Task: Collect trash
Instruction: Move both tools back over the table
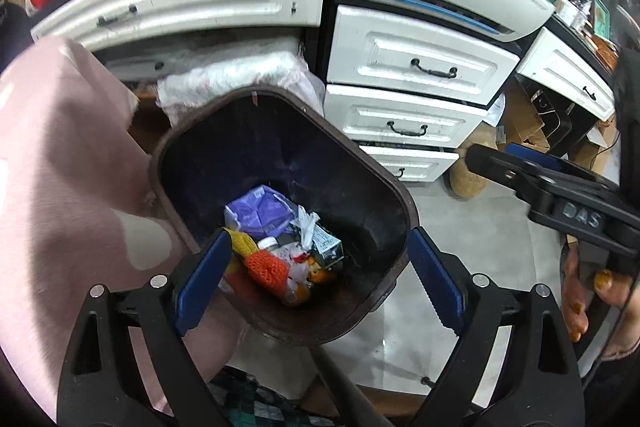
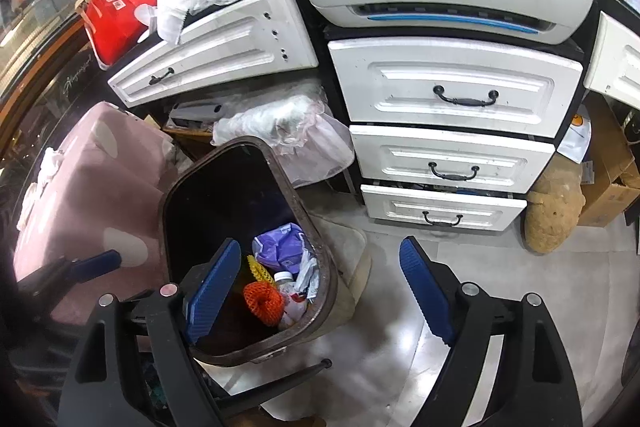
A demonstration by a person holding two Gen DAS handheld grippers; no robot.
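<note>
Both the left gripper [image 1: 316, 281] and right gripper [image 2: 320, 291] are hovering with jaws apart and empty over the dark brown plastic bin [image 1: 384, 187], where an orange foam net [image 1: 266, 269] and crumpled wrappers are lying.

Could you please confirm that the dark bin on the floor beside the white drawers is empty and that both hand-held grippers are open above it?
Not quite: the bin is not empty. The left wrist view shows trash at its bottom, including orange netting and a purple wrapper. The rest holds: it sits beside the white drawers, and the left hand-held gripper and the right hand-held gripper are open.
</note>
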